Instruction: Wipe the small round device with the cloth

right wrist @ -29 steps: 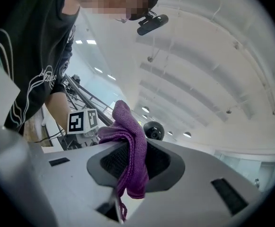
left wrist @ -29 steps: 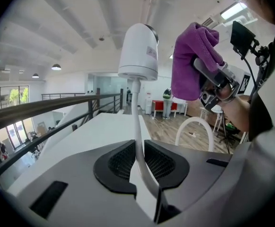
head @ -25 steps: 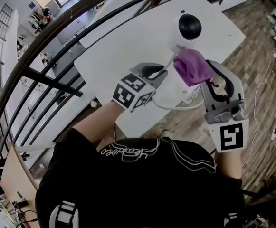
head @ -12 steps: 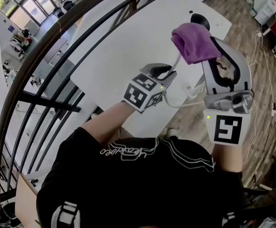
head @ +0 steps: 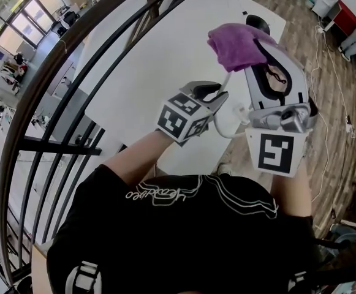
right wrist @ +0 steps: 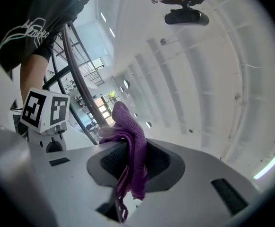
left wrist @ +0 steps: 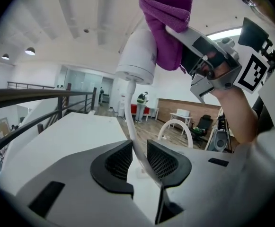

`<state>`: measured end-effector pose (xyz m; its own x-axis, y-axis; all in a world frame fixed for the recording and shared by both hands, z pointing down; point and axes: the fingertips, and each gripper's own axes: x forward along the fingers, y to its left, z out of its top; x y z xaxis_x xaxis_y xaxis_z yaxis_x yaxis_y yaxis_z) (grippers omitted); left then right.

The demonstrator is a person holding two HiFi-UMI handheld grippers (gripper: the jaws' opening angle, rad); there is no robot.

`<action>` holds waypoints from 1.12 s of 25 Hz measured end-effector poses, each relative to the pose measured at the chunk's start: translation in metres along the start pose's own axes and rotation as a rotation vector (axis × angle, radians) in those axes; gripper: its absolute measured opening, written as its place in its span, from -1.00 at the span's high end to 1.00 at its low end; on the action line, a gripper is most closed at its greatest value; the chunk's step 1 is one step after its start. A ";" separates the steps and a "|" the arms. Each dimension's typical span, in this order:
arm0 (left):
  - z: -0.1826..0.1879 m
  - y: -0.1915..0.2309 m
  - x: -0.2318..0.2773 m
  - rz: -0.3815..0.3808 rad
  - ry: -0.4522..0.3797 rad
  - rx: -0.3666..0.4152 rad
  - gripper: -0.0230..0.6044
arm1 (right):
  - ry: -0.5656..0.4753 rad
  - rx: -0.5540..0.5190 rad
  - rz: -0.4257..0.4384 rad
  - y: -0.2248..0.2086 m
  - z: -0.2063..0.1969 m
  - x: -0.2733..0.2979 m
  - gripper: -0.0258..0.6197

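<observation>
Jaws of left gripper (left wrist: 138,151) opening around cable (left wrist: 129,122); white table (head: 159,60), wooden floor (head: 334,84).

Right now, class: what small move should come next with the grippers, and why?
Probably close the left gripper on the cord. Its jaws are opening, with the cord loose between them, while the right gripper, shut on the cloth, holds it against the device, which may shift unsteadied.

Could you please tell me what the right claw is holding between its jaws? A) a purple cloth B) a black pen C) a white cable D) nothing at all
A: in the right gripper view, the right claw is clamped on the purple cloth, which bunches up above it.
</observation>
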<state>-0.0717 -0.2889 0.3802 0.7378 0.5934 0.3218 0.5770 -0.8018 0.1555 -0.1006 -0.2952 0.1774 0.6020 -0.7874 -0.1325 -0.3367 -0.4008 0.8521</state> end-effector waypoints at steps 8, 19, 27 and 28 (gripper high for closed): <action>0.001 0.001 0.002 -0.026 -0.005 -0.002 0.63 | 0.034 -0.011 0.010 0.015 -0.010 0.009 0.70; -0.006 0.005 -0.002 -0.036 -0.021 -0.015 0.63 | 0.042 0.003 0.046 0.042 -0.018 0.011 0.70; -0.002 0.004 0.001 -0.048 -0.045 -0.043 0.63 | 0.073 0.073 0.097 0.058 -0.036 0.007 0.70; -0.002 0.005 0.001 -0.049 -0.049 -0.048 0.63 | 0.073 0.080 0.104 0.060 -0.036 0.007 0.70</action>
<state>-0.0688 -0.2923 0.3831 0.7264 0.6335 0.2665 0.5961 -0.7737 0.2145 -0.0905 -0.3075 0.2458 0.6107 -0.7918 -0.0060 -0.4550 -0.3572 0.8157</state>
